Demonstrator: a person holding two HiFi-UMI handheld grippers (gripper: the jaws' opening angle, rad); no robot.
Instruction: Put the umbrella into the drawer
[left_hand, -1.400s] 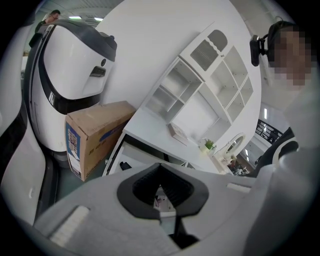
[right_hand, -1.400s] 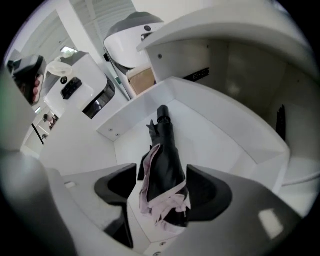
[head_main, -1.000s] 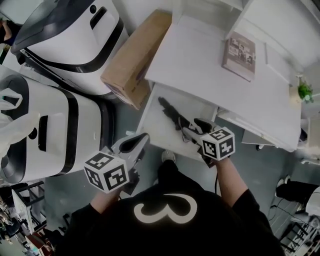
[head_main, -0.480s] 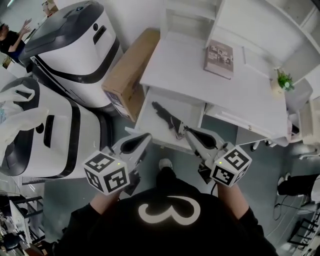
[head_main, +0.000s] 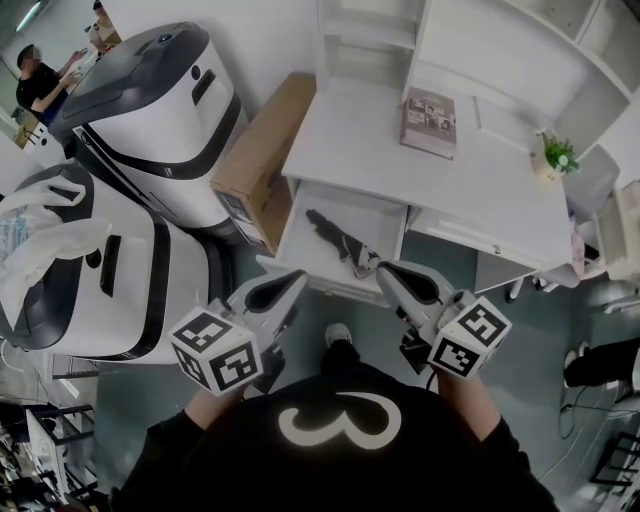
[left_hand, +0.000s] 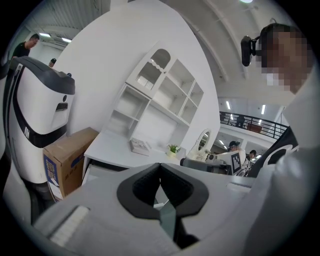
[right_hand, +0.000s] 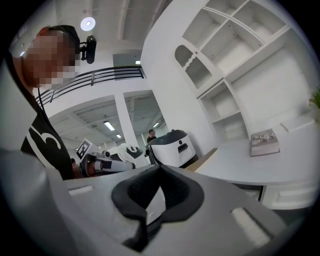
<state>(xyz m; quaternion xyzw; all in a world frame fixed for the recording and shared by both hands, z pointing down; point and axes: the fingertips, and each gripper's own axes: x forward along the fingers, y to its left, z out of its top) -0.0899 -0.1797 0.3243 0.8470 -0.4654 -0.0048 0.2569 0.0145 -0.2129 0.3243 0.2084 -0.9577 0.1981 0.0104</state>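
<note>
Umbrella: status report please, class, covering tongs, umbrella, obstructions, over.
Left tongs shut, empty. Right tongs shut, empty. Umbrella lying in open drawer. Nothing blocking the drawer.

Table (head_main: 360, 140): white, smooth, matt painted finish. Box (head_main: 262, 150): plain brown cardboard, dull. Umbrella (head_main: 338, 240): dark, probably cloth; weave too small.

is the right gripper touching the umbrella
Apart. The right gripper view shows the right gripper with fingers shut on nothing, no umbrella at them; in the head view the umbrella lies down in the drawer.
</note>
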